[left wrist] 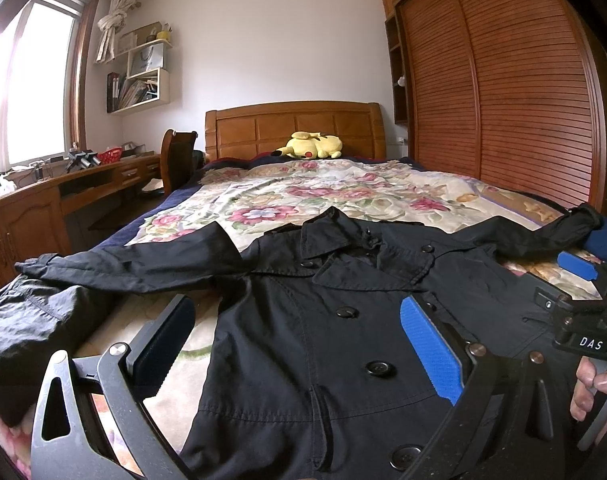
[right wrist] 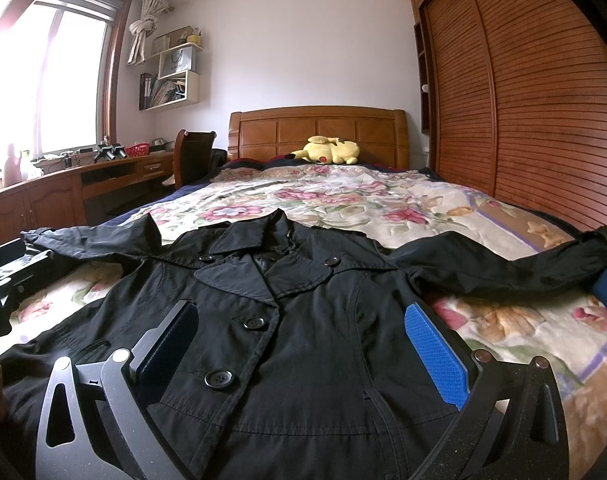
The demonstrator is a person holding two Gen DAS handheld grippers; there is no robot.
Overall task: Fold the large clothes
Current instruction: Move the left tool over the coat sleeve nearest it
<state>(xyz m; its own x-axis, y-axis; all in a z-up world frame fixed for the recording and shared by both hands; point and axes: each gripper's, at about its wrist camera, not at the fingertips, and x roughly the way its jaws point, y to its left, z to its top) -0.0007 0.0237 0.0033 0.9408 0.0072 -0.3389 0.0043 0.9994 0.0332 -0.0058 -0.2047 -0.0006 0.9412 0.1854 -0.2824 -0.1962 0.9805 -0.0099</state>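
A black double-breasted coat [left wrist: 343, 320] lies front up on the flowered bedspread, collar toward the headboard, both sleeves spread out sideways. It also shows in the right wrist view [right wrist: 303, 320]. My left gripper [left wrist: 299, 344] is open and empty, hovering over the coat's left front near the bed's foot. My right gripper [right wrist: 303, 344] is open and empty over the coat's right front. The right gripper also shows at the right edge of the left wrist view [left wrist: 583, 312], held by a hand. Part of the left gripper shows at the left edge of the right wrist view [right wrist: 7, 280].
The bed [left wrist: 343, 184] has a wooden headboard [left wrist: 295, 128] with a yellow plush toy [left wrist: 311, 146] by it. A louvred wooden wardrobe [left wrist: 503, 80] runs along the right. A desk [left wrist: 63, 192] and chair [left wrist: 179, 160] stand at the left under the window.
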